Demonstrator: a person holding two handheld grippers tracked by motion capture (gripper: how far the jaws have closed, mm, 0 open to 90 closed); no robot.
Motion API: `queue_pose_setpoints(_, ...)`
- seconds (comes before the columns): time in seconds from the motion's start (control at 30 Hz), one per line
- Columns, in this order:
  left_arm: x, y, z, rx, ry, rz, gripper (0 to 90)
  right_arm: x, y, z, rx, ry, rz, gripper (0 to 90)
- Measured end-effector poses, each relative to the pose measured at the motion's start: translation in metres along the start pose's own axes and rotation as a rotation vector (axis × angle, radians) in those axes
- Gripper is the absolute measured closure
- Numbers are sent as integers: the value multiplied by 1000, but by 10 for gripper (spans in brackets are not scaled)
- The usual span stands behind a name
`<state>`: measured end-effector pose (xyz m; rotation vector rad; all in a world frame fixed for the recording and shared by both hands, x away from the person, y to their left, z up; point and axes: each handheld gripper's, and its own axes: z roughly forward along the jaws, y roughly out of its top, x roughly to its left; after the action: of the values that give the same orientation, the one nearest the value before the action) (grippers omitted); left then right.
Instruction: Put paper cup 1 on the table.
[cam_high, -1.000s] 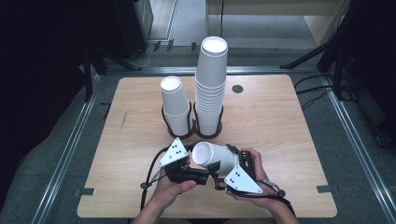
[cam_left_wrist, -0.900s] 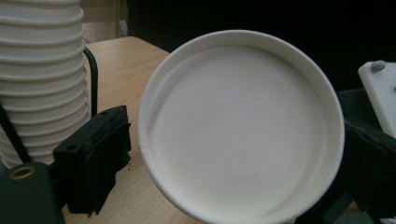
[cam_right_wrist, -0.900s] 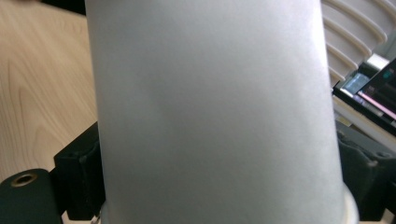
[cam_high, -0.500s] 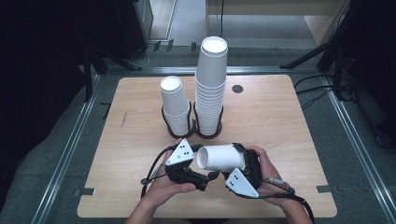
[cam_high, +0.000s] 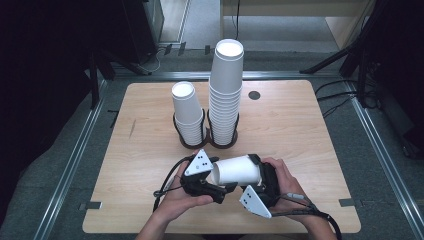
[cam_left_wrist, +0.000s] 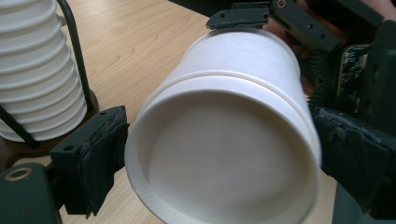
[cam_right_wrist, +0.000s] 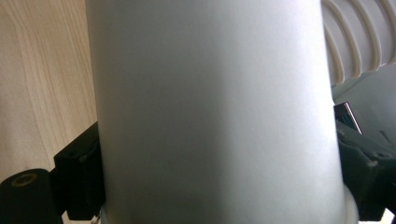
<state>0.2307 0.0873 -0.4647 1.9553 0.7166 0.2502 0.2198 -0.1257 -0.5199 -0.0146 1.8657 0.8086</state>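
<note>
- Separating nested cups (cam_high: 235, 171): right gripper (cam_high: 263, 182) clamps the outer cup's body, near the short stack (cam_high: 187, 114).
- Left gripper (cam_high: 212, 176) jaws straddle the rim (cam_left_wrist: 224, 154), apparently not yet pinching; next, close and pull apart.

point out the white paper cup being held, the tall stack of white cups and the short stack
white paper cup (cam_high: 235, 170), high view, on its side wall
tall stack of white cups (cam_high: 226, 95), high view, mid stack
short stack of white cups (cam_high: 187, 112), high view, upper side

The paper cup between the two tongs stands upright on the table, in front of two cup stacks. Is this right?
Not quite. The paper cup lies on its side, held above the table between the tongs, as the high view shows. It is indeed in front of the two cup stacks.
</note>
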Motion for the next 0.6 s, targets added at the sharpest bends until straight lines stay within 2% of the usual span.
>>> queue_pose_setpoints(0.1, 0, 0, -1, -12, -16, 2, 141, 2, 0, 0, 0, -1, -23, 95)
queue_pose_setpoints(0.23, -1, -1, -2, -13, -20, 23, 160, 4, 0, 1, -6, -5, -36, 94)
queue_pose_setpoints(0.37, -1, -3, -2, -22, -30, 45, 211, 4, -4, 3, 7, -30, -67, 83)
queue_pose_setpoints(0.47, -2, -3, -2, -25, -38, 62, 222, 4, -5, 3, 5, -26, -67, 77)
queue_pose_setpoints(0.6, 0, -4, -3, -30, -54, 57, 226, 4, -6, 2, -4, -27, -77, 76)
